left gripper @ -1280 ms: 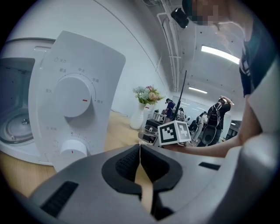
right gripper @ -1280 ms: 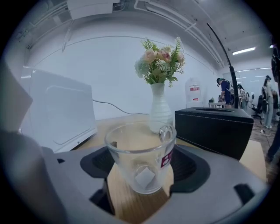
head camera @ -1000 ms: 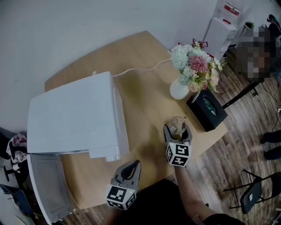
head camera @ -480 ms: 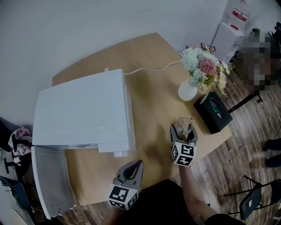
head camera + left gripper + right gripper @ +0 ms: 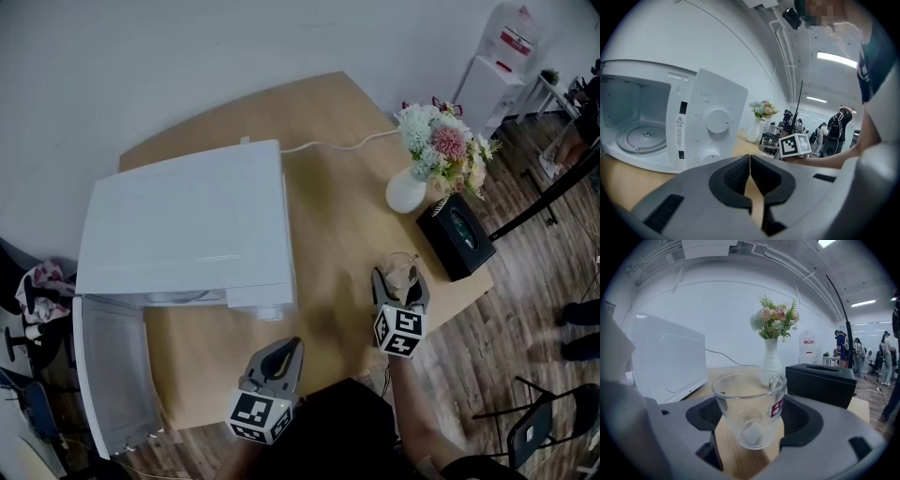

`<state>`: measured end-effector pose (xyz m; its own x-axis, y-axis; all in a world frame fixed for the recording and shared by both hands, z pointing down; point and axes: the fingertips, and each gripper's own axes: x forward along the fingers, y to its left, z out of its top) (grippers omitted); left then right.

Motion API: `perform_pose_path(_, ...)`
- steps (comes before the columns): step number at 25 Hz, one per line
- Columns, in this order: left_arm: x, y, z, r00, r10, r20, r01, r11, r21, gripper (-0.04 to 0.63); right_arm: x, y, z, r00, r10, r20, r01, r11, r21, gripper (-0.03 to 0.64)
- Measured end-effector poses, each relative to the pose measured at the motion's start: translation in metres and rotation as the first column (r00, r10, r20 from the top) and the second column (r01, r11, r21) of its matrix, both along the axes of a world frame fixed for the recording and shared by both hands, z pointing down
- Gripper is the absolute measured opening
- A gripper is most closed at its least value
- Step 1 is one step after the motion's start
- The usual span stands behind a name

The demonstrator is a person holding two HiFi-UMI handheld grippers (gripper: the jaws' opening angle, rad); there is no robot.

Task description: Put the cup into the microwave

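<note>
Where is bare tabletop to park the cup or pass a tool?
Widest bare strip: between microwave side and vase plus black box. Also table in front of the microwave, right of its open door. Crowded: right edge, where right tool holds the cup.

Frames the white microwave (image 5: 183, 234) further right in the head view than a second ago, with more of its open door (image 5: 112, 370) showing at lower left. Finds the right gripper (image 5: 400, 278), clamped on the glass cup (image 5: 398, 265), slightly nearer the black tissue box (image 5: 457, 234). Places the left gripper (image 5: 281, 349) closer beneath the microwave's control corner.
</note>
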<state>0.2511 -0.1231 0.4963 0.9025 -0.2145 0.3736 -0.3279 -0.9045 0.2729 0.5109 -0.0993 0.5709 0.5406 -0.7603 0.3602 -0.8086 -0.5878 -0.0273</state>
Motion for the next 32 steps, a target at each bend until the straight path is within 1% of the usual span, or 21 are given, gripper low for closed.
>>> perform_pose_path(12, -0.041, -0.001, -0.012, 1.0, 0.022, -0.012, -0.022, 1.0, 0.005, 0.006, -0.045, 0.02, -0.029, 1.0, -0.024, -0.019, 0.024, 1.0, -0.002, 0.341)
perform_pose_path(18, -0.067, -0.007, -0.013, 1.0, 0.014, -0.017, -0.014, 1.0, 0.002, 0.006, -0.074, 0.029, -0.039, 0.999, -0.027, -0.03, 0.026, 1.0, -0.009, 0.341)
perform_pose_path(21, -0.08, -0.012, -0.013, 1.0, 0.0, -0.016, 0.0, 1.0, -0.003, 0.006, -0.091, 0.03, -0.045, 0.999, -0.043, -0.029, 0.043, 0.999, -0.009, 0.341)
perform_pose_path(26, -0.1, -0.022, -0.015, 0.999, -0.034, -0.023, 0.034, 0.999, -0.001, 0.006, -0.125, 0.023, -0.059, 0.991, -0.131, -0.025, 0.131, 0.991, -0.007, 0.341)
perform_pose_path(32, -0.122, -0.034, -0.016, 0.995, -0.089, -0.037, 0.089, 0.996, -0.008, 0.006, -0.168, 0.014, -0.087, 0.965, -0.258, -0.036, 0.259, 0.966, 0.013, 0.341)
